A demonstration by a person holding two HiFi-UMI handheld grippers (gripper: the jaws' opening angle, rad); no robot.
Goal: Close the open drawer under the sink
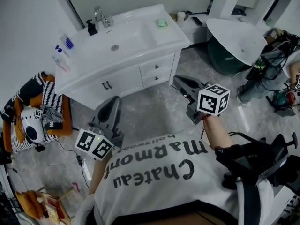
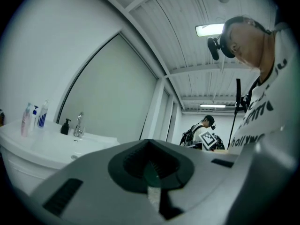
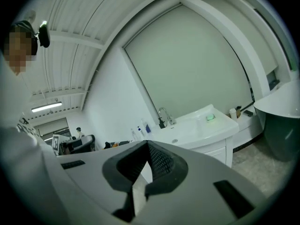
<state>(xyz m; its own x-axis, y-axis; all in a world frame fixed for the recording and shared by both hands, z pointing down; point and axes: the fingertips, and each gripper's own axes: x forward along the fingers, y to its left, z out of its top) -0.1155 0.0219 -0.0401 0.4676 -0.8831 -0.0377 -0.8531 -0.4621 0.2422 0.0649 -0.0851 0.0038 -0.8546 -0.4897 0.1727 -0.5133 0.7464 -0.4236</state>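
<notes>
A white vanity (image 1: 93, 76) with a sink (image 1: 115, 43) stands ahead of me. Two small drawers (image 1: 157, 71) sit one above the other at its right end, and both fronts look level with the cabinet face. In the right gripper view the drawer fronts (image 3: 220, 153) show under the basin. My left gripper (image 1: 114, 101) hangs shut and empty over the floor in front of the cabinet doors (image 1: 107, 85). The right gripper (image 1: 176, 79) is shut on nothing, just right of the drawers and apart from them. Both sets of jaws meet at the tips: left gripper (image 2: 149, 142), right gripper (image 3: 147, 142).
A faucet (image 1: 101, 16), a green soap (image 1: 161, 23) and bottles (image 1: 63, 48) stand on the vanity top. A round white basin on a dark base (image 1: 236, 39) is at the right, with cables and another person (image 1: 290, 69) beyond. A chair with striped cloth (image 1: 33, 109) is at the left.
</notes>
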